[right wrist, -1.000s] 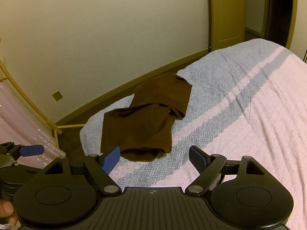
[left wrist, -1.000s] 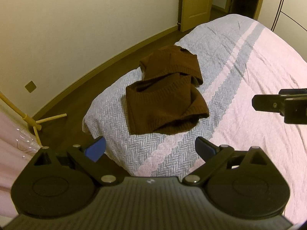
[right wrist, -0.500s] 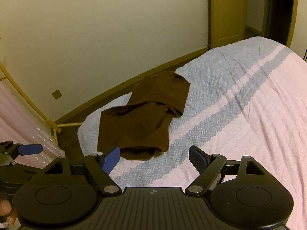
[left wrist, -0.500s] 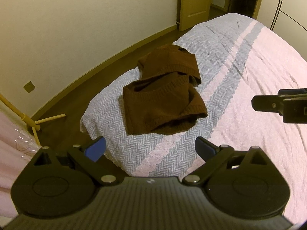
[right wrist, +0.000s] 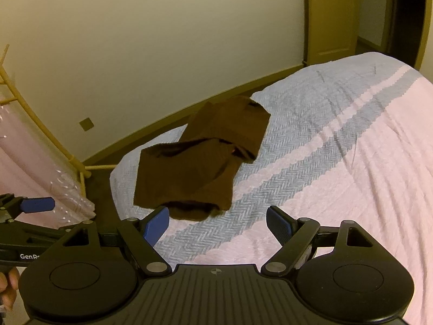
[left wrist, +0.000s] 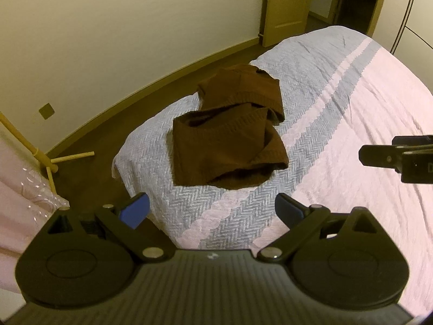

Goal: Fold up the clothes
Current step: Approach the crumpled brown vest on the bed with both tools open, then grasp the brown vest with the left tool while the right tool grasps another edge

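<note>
The brown knitted sweater (left wrist: pixel 227 140) lies crumpled near the corner of the bed (left wrist: pixel 351 103); both the left gripper (left wrist: pixel 212 211) and right gripper (right wrist: pixel 216 223) hover short of it, jaws wide and empty; pinching only the top layer could drag the heap off the bed's edge.

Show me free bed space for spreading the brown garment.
Free: the wide pink spread right of the blue-grey herringbone stripes, nothing on it. Also the blue-grey band beyond the brown garment, toward the door. Crowded: the near-left bed corner, where the garment lies bunched beside the edge.
</note>
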